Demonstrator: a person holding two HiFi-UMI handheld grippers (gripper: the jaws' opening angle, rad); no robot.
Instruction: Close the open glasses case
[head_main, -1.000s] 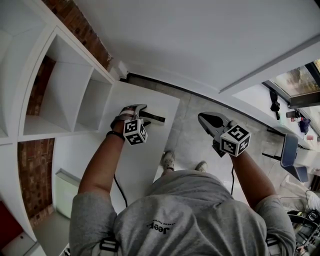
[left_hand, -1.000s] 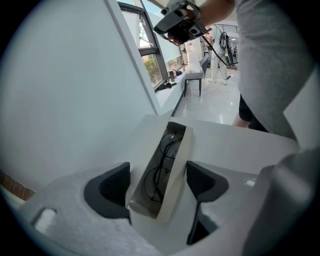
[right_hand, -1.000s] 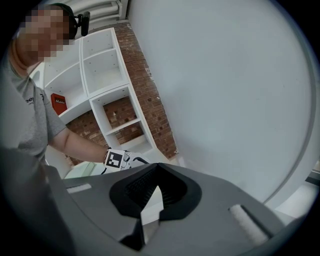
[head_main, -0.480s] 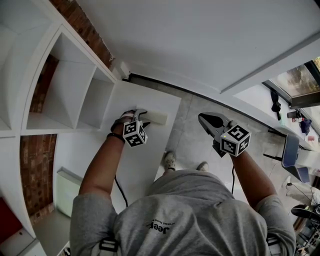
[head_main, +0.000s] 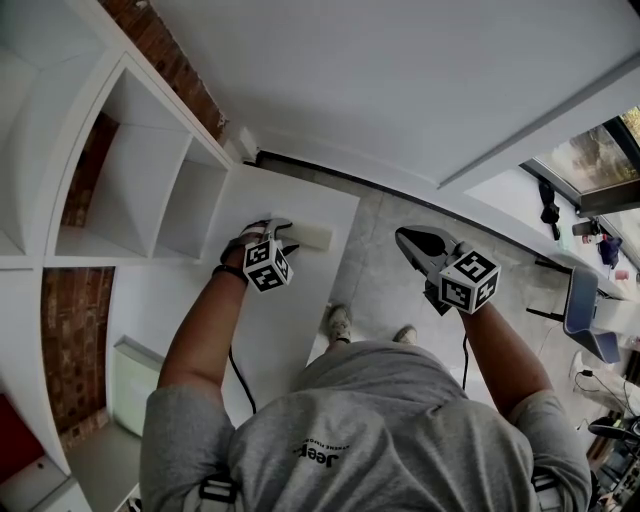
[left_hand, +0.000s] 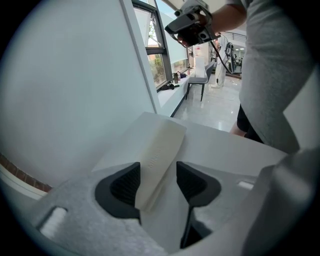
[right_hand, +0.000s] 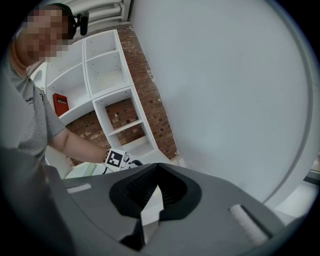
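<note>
While the closing looks done, the shut glasses case (left_hand: 160, 145) lies on the table (left_hand: 220, 147), pinched by the left gripper (left_hand: 157, 174), whose jaws have just been closing; the right gripper (head_main: 408, 238), at three o'clock, hangs shut and empty.

Cream, oblong glasses case (left_hand: 159, 150) lies flat and shut on a white table (left_hand: 215, 147), a faint embossed mark on its smooth lid, its near end between the jaws of the left hand-held gripper (left_hand: 158, 174), close to the table's right-hand edge
</note>
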